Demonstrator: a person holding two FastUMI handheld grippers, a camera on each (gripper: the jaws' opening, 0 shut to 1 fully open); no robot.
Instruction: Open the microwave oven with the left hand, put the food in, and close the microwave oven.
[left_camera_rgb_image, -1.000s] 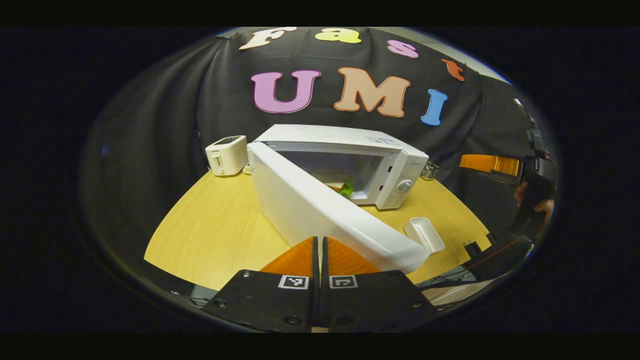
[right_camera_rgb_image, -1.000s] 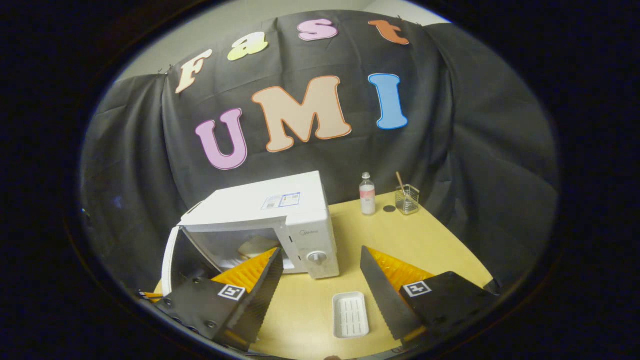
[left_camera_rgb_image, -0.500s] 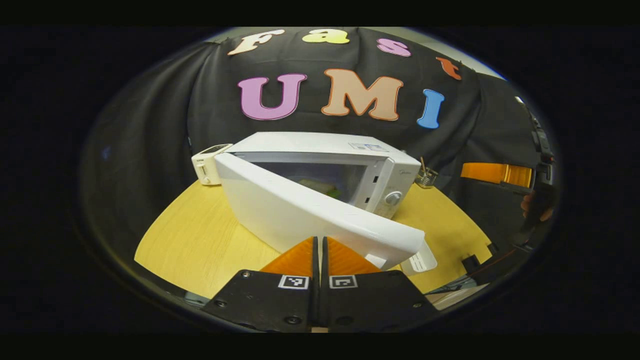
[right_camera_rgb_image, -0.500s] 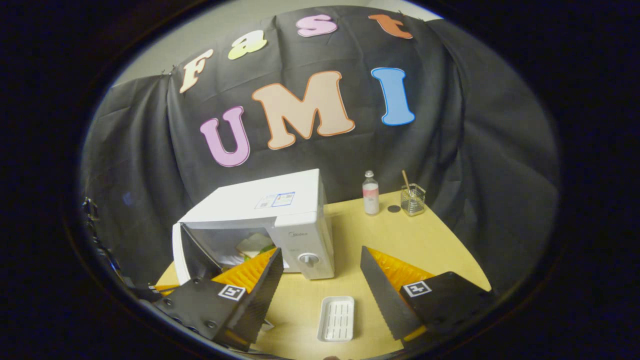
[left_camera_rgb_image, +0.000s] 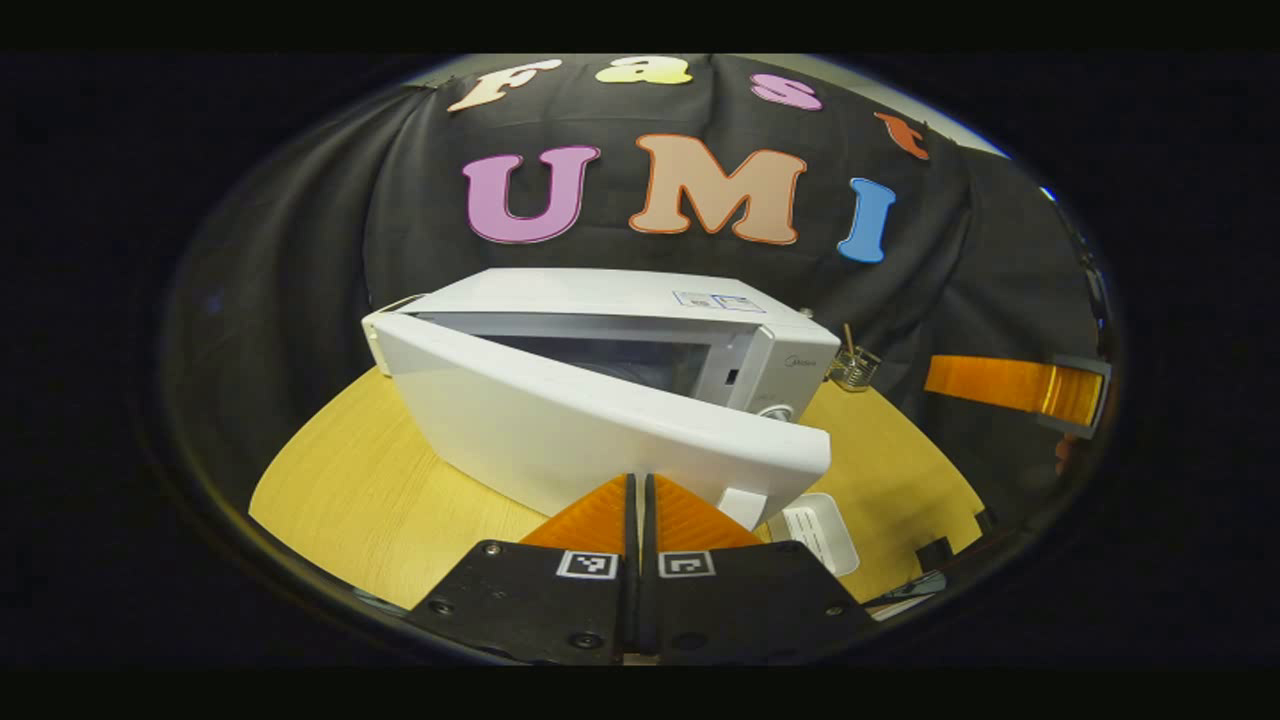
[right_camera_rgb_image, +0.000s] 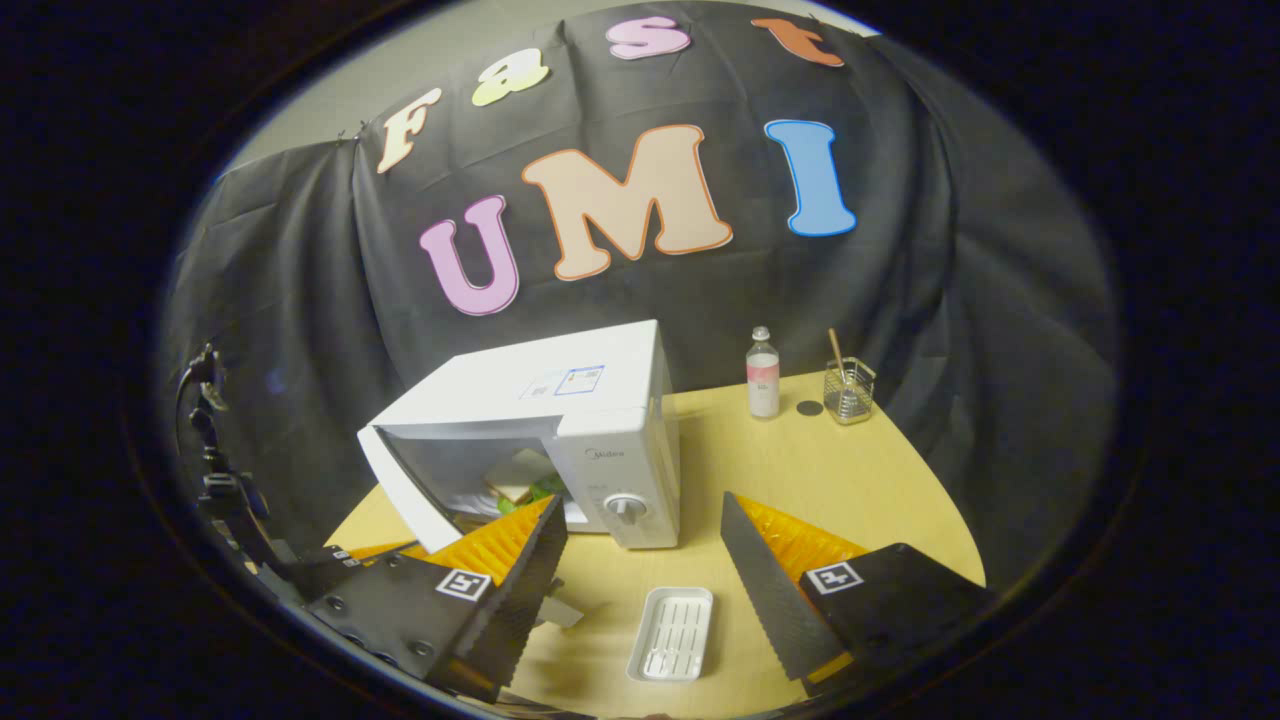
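Observation:
The white microwave (left_camera_rgb_image: 640, 300) stands on the wooden table with its door (left_camera_rgb_image: 590, 430) swung most of the way in, leaving a narrow gap at the handle side. My left gripper (left_camera_rgb_image: 640, 485) is shut with nothing between its fingers, and its tips rest against the door's outer face. From the right gripper view, the microwave (right_camera_rgb_image: 590, 400) has its door (right_camera_rgb_image: 405, 490) ajar, and the food (right_camera_rgb_image: 520, 482), a sandwich with green leaf, lies inside. My right gripper (right_camera_rgb_image: 640, 500) hangs open and empty in front of the microwave, above the table.
A white ribbed tray (right_camera_rgb_image: 670, 645) lies on the table (right_camera_rgb_image: 800, 470) before the microwave, and shows as the tray (left_camera_rgb_image: 822, 530) under the door's corner. A small bottle (right_camera_rgb_image: 763, 372) and a glass holder (right_camera_rgb_image: 847, 390) stand at the back right.
The left gripper has pushed the door inward, from wide open to nearly closed. The food is now hidden from the left gripper view. The right gripper stayed open and drew back slightly.

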